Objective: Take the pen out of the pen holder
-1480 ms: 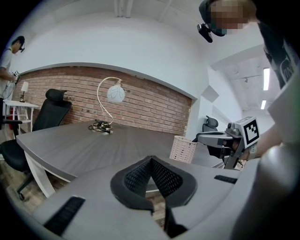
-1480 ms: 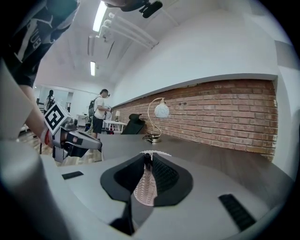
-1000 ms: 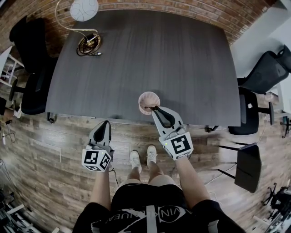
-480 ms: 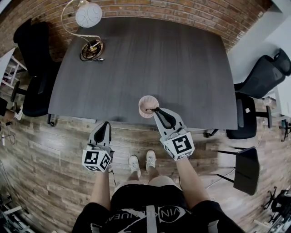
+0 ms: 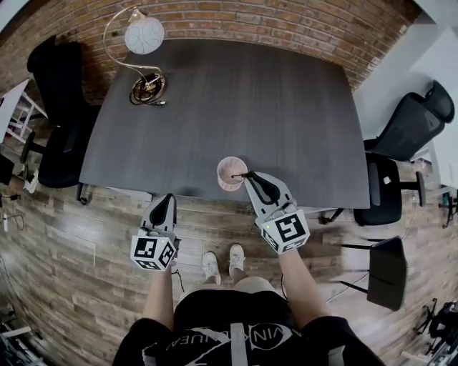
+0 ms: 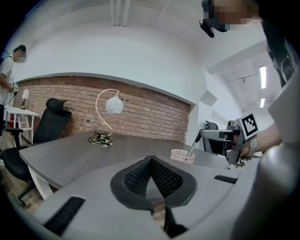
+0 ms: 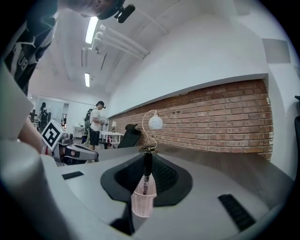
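An office or meeting room: 1 large dark tabletop (image 5: pixel 250 107) ringed by black swivel chairs (image 5: pixel 411 121), a brick wall (image 5: pixel 286 21) behind, plank floor (image 5: pixel 71 264), a globe desk lamp (image 5: pixel 143 36), and ceiling strip lights (image 7: pixel 92 29).

You have two grippers in view, the left gripper (image 5: pixel 169 198) and the right gripper (image 5: pixel 249 176), and each carries one marker cube (image 5: pixel 152 251). On the one dark table (image 5: pixel 236 100) you can count one pink pen holder (image 5: pixel 231 174) with one pen (image 5: pixel 242 174) in it. One arched lamp (image 5: pixel 144 36) stands at the upper left. Two black office chairs (image 5: pixel 413 120) show at the right edge (the dark chair shapes at the left edge are too merged to count). Two white shoes (image 5: pixel 212 266) show at lower centre.
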A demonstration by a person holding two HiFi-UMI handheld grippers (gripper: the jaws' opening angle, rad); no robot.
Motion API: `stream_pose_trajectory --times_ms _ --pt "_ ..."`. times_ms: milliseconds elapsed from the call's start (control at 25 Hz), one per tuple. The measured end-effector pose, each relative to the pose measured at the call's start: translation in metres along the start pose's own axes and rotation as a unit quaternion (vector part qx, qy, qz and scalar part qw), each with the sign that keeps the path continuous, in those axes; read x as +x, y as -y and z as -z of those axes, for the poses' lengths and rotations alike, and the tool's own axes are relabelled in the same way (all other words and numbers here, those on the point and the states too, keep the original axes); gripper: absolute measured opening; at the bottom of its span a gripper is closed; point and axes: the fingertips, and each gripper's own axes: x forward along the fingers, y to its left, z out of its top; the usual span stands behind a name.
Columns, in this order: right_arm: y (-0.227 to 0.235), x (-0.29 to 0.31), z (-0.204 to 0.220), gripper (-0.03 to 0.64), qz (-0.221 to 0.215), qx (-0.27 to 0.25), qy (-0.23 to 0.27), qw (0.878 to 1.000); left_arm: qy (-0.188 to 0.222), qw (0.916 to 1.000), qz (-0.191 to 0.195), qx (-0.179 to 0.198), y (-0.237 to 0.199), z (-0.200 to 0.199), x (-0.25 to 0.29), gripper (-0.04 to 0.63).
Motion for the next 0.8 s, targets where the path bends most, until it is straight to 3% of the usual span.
stream_pose_trajectory --times_ms 800 --pt "0.0 -0.013 -0.033 0.058 -0.011 -0.009 0.03 0.999 0.013 0.9999 -0.002 0.007 0.01 -0.02 -0.005 0.012"
